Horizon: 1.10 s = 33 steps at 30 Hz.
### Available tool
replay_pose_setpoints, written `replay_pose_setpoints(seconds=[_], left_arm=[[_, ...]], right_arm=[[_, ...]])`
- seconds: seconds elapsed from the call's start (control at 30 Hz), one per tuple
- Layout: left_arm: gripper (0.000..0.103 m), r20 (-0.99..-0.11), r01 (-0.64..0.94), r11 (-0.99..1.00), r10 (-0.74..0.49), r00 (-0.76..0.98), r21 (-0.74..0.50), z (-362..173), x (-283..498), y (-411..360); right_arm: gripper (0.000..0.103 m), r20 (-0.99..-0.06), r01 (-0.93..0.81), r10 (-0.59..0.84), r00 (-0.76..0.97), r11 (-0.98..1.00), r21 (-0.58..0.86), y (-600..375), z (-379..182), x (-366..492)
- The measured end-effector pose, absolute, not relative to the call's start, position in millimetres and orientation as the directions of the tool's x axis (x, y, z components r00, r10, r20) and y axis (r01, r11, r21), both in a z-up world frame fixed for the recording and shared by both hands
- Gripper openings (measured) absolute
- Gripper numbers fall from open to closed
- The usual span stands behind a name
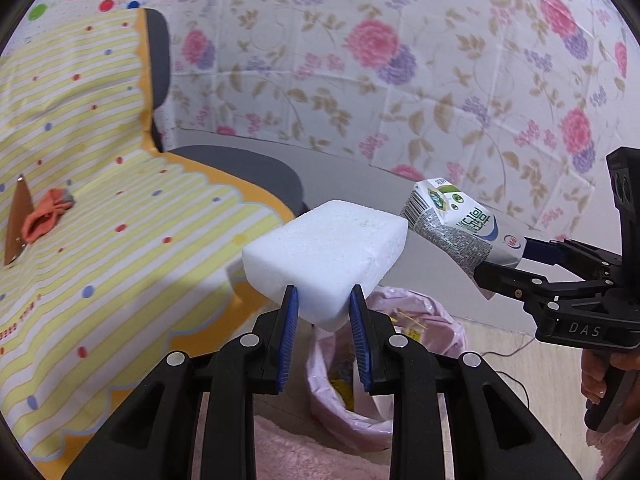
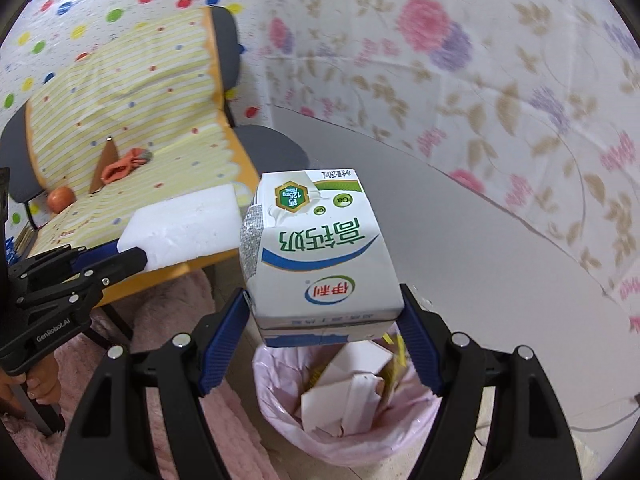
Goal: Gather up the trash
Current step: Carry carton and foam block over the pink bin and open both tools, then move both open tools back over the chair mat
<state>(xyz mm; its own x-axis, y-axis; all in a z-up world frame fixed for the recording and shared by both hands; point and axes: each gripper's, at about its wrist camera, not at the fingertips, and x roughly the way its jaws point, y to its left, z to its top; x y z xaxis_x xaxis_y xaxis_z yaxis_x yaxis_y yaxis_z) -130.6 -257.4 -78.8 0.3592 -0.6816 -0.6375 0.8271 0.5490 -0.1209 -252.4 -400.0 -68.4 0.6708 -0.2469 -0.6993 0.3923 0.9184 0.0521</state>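
Observation:
My left gripper (image 1: 324, 304) is shut on a white foam block (image 1: 324, 252), held in the air above a bin lined with a pink bag (image 1: 420, 312). My right gripper (image 2: 324, 308) is shut on a white and green milk carton (image 2: 320, 248), gripped by its sides, directly over the same pink-lined bin (image 2: 280, 412), which holds white card and yellow scraps. In the left wrist view the right gripper (image 1: 500, 268) comes in from the right with the carton (image 1: 452, 224). In the right wrist view the left gripper (image 2: 132, 256) with the foam block (image 2: 180, 228) shows at the left.
A chair draped in a yellow striped cloth (image 1: 120, 220) stands left of the bin, with an orange rag (image 1: 44, 216) and a brown cone (image 2: 106, 164) on it; an orange fruit (image 2: 61, 199) lies there too. A grey round table (image 2: 460, 248) is behind. Pink rug (image 2: 168, 360) underfoot.

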Motion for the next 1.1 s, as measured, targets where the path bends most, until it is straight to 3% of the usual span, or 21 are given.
replay_pose_setpoints(seconds=[0.1,0.27,0.6,1.1], left_arm=[[0.030,-0.650,0.847,0.520,-0.683,0.333,-0.112,-82.9,-135.3,-276.2],[0.059,-0.697,0.858,0.501,-0.656,0.290,-0.114,-95.5,-135.4,-298.6],[0.059,-0.702,0.780,0.617,-0.602,0.382,-0.105,-90.2,-118.1,-257.3],[0.059,-0.655,0.641,0.761,-0.535,0.534,-0.098,-66.1,-94.3,-175.6]], right_arm=[[0.073,-0.699,0.417,-0.252,0.669,0.906,0.072,-410.3,-72.4,-259.3],[0.083,-0.707,0.446,-0.256,0.660,0.890,0.095,-425.8,-76.7,-265.5],[0.084,-0.697,0.455,-0.260,0.668,0.884,0.105,-433.5,-75.8,-265.8],[0.084,-0.648,0.281,-0.151,0.747,0.954,0.101,-374.6,-50.1,-217.6]])
